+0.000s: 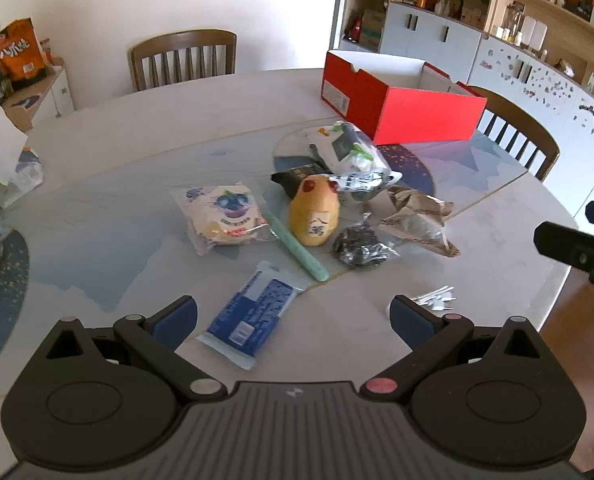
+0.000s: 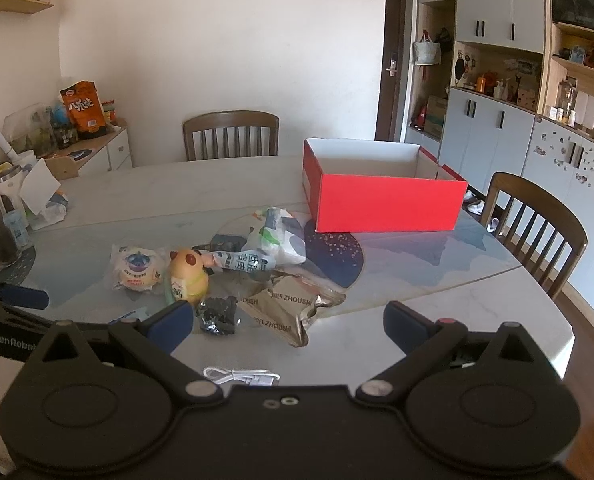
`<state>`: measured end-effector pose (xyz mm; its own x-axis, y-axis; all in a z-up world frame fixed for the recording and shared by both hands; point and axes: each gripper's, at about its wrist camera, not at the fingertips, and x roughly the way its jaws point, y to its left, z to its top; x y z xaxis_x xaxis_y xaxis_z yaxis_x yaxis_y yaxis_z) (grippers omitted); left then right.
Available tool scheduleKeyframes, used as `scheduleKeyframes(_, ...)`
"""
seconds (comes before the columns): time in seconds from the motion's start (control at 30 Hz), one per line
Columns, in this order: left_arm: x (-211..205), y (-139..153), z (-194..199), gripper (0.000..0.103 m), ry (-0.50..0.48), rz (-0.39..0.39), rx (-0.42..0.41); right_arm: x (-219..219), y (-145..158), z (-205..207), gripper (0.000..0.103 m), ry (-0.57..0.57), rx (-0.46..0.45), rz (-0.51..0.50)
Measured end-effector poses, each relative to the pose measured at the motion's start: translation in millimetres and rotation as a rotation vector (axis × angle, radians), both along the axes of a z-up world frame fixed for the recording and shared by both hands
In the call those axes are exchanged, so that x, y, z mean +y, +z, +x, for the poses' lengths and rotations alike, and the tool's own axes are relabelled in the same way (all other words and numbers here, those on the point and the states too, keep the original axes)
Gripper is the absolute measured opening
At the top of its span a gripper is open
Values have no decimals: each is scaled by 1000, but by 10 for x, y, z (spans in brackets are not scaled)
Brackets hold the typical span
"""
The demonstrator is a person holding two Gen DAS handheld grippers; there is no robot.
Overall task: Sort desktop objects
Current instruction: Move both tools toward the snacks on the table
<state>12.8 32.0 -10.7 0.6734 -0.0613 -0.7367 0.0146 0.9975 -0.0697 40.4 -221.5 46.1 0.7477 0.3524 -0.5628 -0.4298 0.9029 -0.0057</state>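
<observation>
A pile of items lies mid-table: a round snack pack (image 1: 225, 220) (image 2: 139, 268), a yellow toy (image 1: 315, 211) (image 2: 188, 274), a green pen (image 1: 298, 249), a blue packet (image 1: 253, 314), a black wrapped lump (image 1: 361, 246) (image 2: 219, 314), a brown torn bag (image 1: 419, 216) (image 2: 289, 306), a white-green bag (image 1: 357, 156) (image 2: 275, 236). An open red box (image 1: 397, 104) (image 2: 381, 196) stands behind them. A white cable (image 1: 435, 298) (image 2: 241, 376) lies near the front edge. My left gripper (image 1: 293, 320) is open above the blue packet. My right gripper (image 2: 289, 326) is open above the table edge, empty.
Wooden chairs stand at the far side (image 1: 185, 60) (image 2: 231, 134) and the right (image 1: 517, 132) (image 2: 537, 224). A side cabinet with snack bags (image 1: 17, 52) (image 2: 83, 110) is at left. Jars and a paper (image 2: 1, 216) crowd the table's left edge. Cabinets line the right wall.
</observation>
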Motion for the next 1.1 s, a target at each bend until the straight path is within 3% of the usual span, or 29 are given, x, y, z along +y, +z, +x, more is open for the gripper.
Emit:
scheduleKeyframes(0.63,223,-33,2,103,-55,-35,1,225,-69,131,101,-77,-30,-20)
scheduleKeyframes(1.1,234,-270,172,103,-75,31,-63,389,-246,585,101,-83,-19,-15)
